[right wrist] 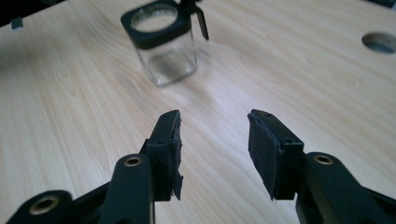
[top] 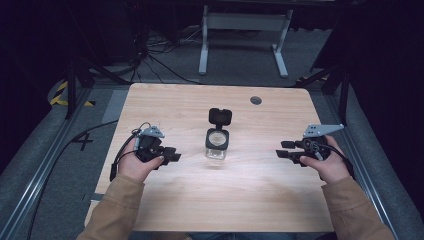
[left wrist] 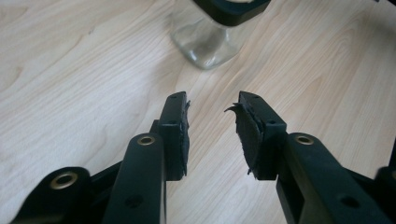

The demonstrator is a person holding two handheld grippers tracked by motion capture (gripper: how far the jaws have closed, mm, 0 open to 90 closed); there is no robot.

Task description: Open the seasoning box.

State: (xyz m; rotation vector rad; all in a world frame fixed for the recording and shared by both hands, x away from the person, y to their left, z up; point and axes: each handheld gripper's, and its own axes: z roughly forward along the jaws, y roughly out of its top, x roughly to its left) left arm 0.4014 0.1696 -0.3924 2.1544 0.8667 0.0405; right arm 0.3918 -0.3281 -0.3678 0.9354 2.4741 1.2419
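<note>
At the centre of the high view, on the bench (top: 165, 210), stands a clear glass jar (top: 217, 145) with its black hinged lid (top: 220, 116) flipped up, likely rigid, slippery and breakable, best clasped across its flat sides, while left gripper (top: 171, 156) and right gripper (top: 283, 149) flank it, jaws released and empty.

The right gripper (right wrist: 212, 154) rises from the bottom of the frame with its two black jaws spread apart and bare wood between them. The pads (right wrist: 261, 151) look frayed at their edges (the left one most). In the upper left stands a clear square glass jar (right wrist: 163, 44) with a black collar, its hinged lid flipped back. A round hole (right wrist: 379, 42) marks the wooden table (right wrist: 70, 107) at upper right.
</note>
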